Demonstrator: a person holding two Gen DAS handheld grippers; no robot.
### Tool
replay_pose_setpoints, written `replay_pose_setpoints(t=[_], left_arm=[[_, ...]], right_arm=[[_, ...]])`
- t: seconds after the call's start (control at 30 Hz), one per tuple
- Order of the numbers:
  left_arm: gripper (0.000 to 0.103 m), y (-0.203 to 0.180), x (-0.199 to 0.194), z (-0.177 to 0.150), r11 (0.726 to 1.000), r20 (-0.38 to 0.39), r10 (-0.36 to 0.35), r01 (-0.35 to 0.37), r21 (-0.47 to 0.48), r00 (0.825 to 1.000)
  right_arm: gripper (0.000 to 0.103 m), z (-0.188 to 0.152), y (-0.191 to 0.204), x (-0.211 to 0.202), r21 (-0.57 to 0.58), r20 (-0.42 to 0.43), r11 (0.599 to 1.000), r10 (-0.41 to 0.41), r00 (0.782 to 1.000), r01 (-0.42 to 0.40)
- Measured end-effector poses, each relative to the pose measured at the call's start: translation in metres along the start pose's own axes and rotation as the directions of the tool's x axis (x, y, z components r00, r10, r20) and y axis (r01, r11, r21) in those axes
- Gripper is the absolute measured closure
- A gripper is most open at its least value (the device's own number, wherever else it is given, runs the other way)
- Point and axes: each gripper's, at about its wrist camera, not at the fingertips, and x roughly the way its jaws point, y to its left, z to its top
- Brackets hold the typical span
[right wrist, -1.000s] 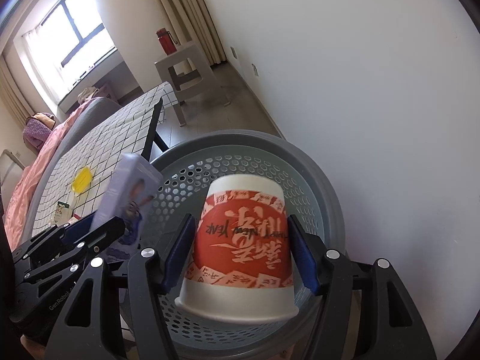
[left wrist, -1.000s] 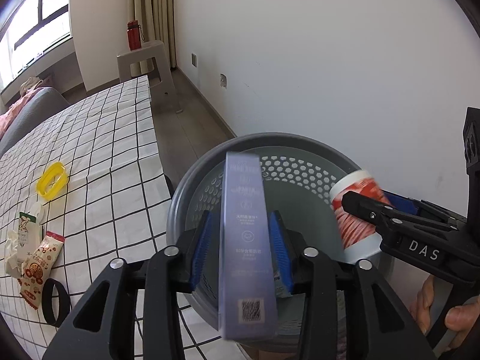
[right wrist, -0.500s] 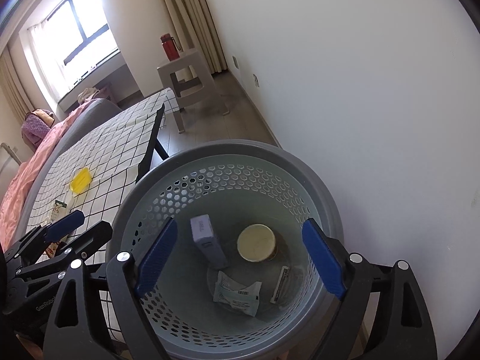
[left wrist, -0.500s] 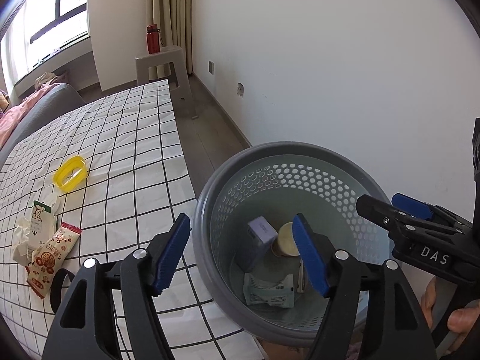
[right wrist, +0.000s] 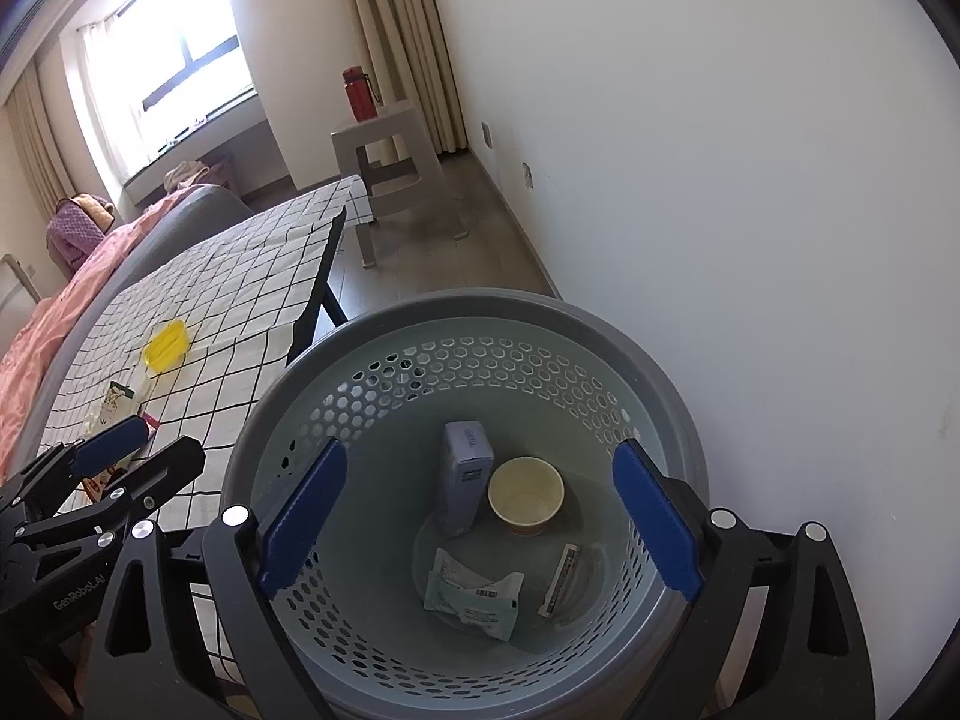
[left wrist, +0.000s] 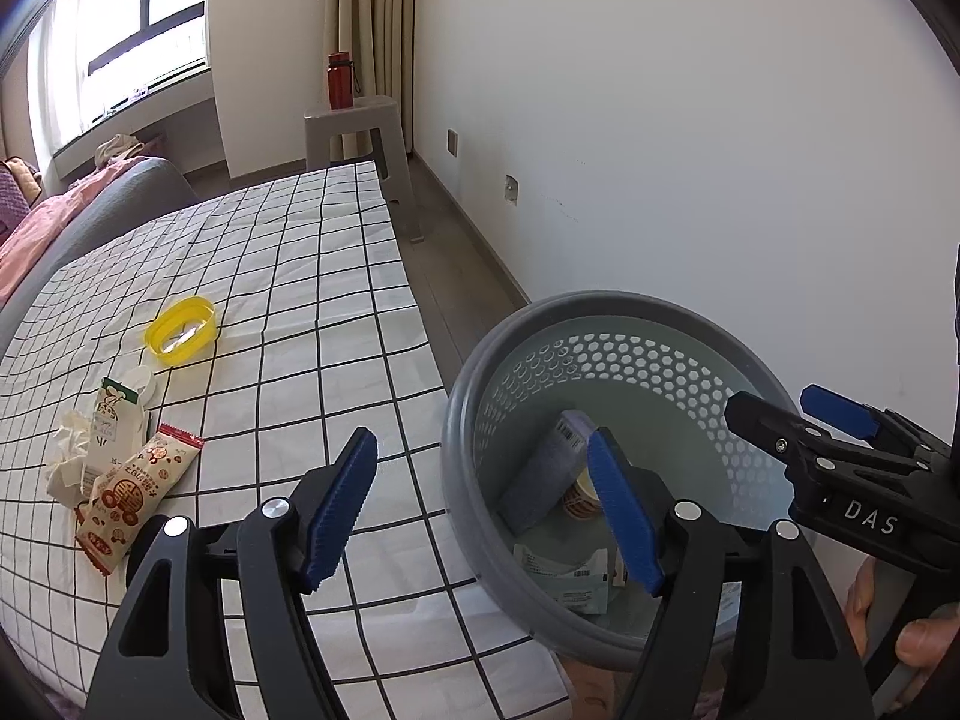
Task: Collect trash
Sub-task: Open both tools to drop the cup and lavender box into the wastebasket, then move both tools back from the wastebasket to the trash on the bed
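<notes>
Two tools hang over a round grey perforated bin (right wrist: 630, 324) beside a white wall. The right tool (right wrist: 480, 516), seen in the right wrist view, has its blue pads spread wide and its jaws are opening, with nothing between them; the bin's floor lies straight below it. The left tool (left wrist: 483, 510) is released too, gripping nothing, its gap straddling the bin's near rim and the edge of the bench (left wrist: 336, 276), which is covered in a checked cloth.

Four pieces of trash lie in the bin under the right tool: one pale purple box (right wrist: 465, 480) leaning on end, one paper cup (right wrist: 526, 495) mouth up just beside it, one crumpled white wrapper (right wrist: 474, 591), and one thin packet (right wrist: 561, 579) near the wall.

The left wrist view shows only part of these; its right pad and the rim hide most of the cup and the wrapper. That view alone shows the bench clearly, to the left of the left tool: one yellow oval dish (left wrist: 180, 331), one small carton (left wrist: 114, 417), one crumpled tissue (left wrist: 66, 465) and one red-and-white snack packet (left wrist: 135, 489), the last three bunched together. In the right wrist view the left tool partly covers them.

One red bottle (right wrist: 358, 93) stands on one stool (right wrist: 384, 162) far ahead. Part of a hand (left wrist: 918, 648) is cut off at the left view's lower right edge.
</notes>
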Motion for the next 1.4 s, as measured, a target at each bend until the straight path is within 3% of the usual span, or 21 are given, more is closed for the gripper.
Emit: replay_pose_setpoints(t=[0.3, 0.7, 0.93, 1.4], left_arm=[[0.033, 0.026, -0.017, -0.011, 0.999, 0.013, 0.026, -0.025, -0.046, 1.0], [0.032, 0.089, -0.048, -0.043, 0.98, 0.003, 0.149, -0.147, -0.135, 0.989], [0.032, 0.134, -0.064, -0.062, 0.952, -0.011, 0.238, -0.235, -0.195, 0.971], [0.032, 0.198, -0.1, -0.086, 0.903, -0.021, 0.32, -0.312, -0.295, 0.947]], right_arm=[[0.012, 0.004, 0.029, -0.006, -0.059, 0.048, 0.998, 0.003, 0.999, 0.0], [0.007, 0.004, 0.104, -0.007, -0.178, 0.081, 0.982, 0.079, 0.994, -0.064], [0.006, -0.005, 0.153, 0.003, -0.247, 0.037, 0.962, 0.128, 0.991, -0.115], [0.006, -0.018, 0.229, 0.028, -0.274, -0.046, 0.939, 0.204, 0.978, -0.209]])
